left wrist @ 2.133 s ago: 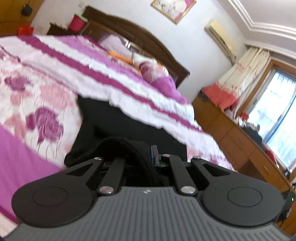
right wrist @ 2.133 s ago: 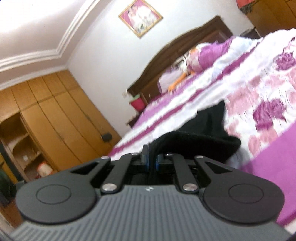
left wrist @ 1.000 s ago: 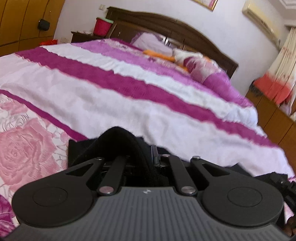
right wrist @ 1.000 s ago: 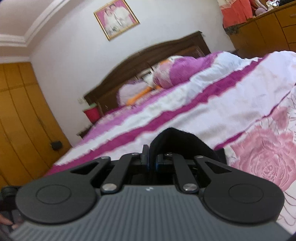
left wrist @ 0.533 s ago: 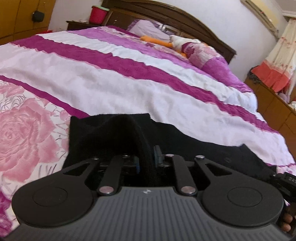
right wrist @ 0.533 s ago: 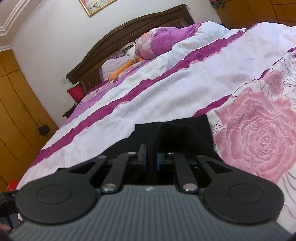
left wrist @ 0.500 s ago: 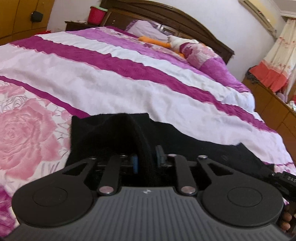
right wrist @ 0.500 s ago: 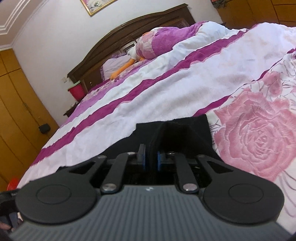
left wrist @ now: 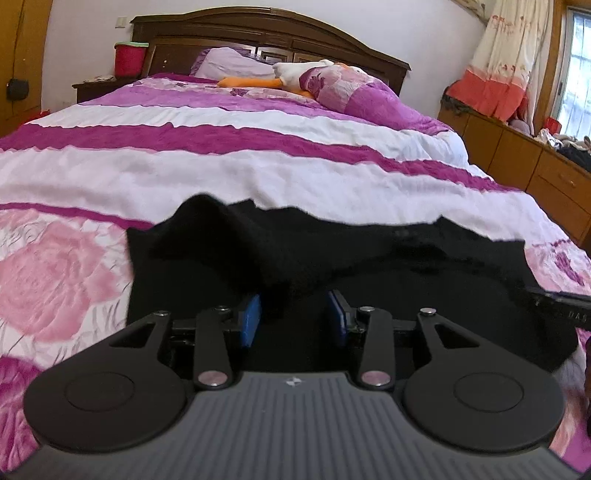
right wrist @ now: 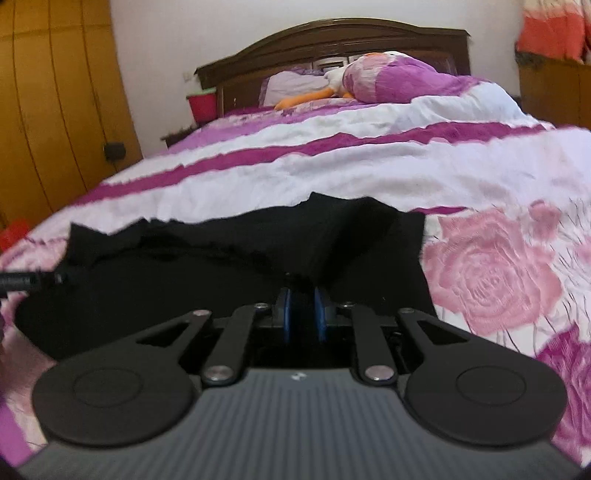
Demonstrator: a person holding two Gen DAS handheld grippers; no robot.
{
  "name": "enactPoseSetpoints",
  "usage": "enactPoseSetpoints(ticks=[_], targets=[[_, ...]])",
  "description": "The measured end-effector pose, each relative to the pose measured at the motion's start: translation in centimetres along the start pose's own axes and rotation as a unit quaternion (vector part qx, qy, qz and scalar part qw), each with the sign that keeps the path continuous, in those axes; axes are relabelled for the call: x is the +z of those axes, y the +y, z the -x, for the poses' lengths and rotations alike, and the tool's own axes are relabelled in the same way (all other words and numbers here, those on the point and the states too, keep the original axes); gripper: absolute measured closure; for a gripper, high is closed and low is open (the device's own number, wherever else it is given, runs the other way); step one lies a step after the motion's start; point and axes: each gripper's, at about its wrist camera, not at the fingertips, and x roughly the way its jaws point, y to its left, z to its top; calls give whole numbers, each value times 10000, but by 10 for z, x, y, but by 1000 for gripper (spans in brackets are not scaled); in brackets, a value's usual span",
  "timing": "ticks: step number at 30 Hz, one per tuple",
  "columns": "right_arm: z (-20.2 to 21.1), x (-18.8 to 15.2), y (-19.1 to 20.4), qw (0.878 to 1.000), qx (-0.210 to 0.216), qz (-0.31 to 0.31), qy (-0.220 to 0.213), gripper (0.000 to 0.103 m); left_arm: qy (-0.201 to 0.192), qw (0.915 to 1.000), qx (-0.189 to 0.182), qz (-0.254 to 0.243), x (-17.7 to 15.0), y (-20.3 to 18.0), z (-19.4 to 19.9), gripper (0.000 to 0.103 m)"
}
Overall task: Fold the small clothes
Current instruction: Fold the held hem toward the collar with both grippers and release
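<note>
A black garment (left wrist: 369,258) lies spread on the bed's pink and purple quilt (left wrist: 221,166), folded over on itself. My left gripper (left wrist: 293,317) is low over its near left part, jaws apart, with a fold of cloth lying loose between the blue pads (left wrist: 251,321). In the right wrist view the same garment (right wrist: 184,266) lies across the quilt (right wrist: 369,166). My right gripper (right wrist: 301,317) is at its near right corner, jaws nearly closed with black cloth pinched between the blue pads (right wrist: 283,317).
Pillows and a white plush duck (left wrist: 295,75) lie by the dark wooden headboard (left wrist: 269,33). A red bucket (left wrist: 129,59) stands on the bedside table. Wooden cabinets (left wrist: 535,162) run along the right; a wooden wardrobe (right wrist: 55,92) stands on the left.
Both grippers carried the garment's edge forward and down onto the bed. The left jaws have opened and released the fold. The right jaws have loosened slightly, cloth still between them.
</note>
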Motion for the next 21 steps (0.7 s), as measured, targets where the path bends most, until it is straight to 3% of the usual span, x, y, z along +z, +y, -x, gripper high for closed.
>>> enactPoseSetpoints(ticks=[7,14,16,17,21], targets=[[-23,30,-7,9987,223,-295,-337,86,-163,9976,-158,649,38,15,-29,59],[-52,49,-30,9931,163,-1055,-483,85,-415,9931,187,1076,58,32,-47,58],[-58,48,-31,9930,-13,-1079,-486,66,-376,9918,213,1206,59,37,-51,58],[-60,47,-33,9921,-81,-1142,-522,63,-371,9913,231,1242,59,39,-52,58],[-54,44,-42,9861,-127,-1494,-720,61,-446,9911,264,1226,59,42,-46,58]])
